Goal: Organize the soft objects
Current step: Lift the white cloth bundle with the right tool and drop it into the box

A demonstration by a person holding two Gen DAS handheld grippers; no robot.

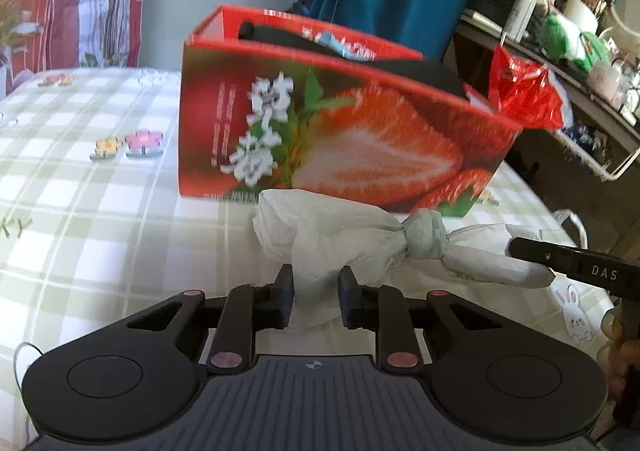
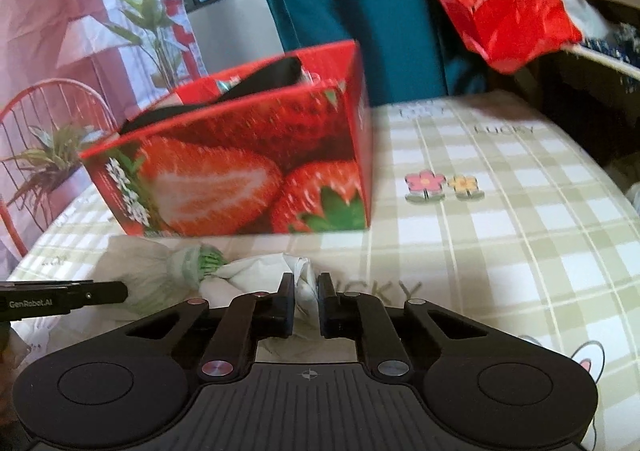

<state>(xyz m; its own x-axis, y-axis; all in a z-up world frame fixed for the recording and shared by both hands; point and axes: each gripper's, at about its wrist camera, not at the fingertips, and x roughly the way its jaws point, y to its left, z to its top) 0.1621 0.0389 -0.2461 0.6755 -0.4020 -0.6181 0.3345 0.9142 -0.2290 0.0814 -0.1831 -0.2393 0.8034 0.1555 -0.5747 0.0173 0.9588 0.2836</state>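
The knotted white plastic bag (image 1: 340, 239) lies on the checked desk (image 1: 100, 211) just in front of the strawberry box (image 1: 340, 131), with the left tongs (image 1: 315, 287) clamped on its fat end and the right tongs (image 2: 307, 293) pinched on the thin tail. The box already holds something black, so I'd guess this one's partly done and still needs lifting in. Only the box's near wall is really in the way; a red bag (image 2: 508, 15) hangs far right.

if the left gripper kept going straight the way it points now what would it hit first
The left gripper is already shut on the white plastic bag, so the bag comes first. Beyond it, the strawberry box stands close behind on the checked cloth, probably next, though depth is hard to judge.
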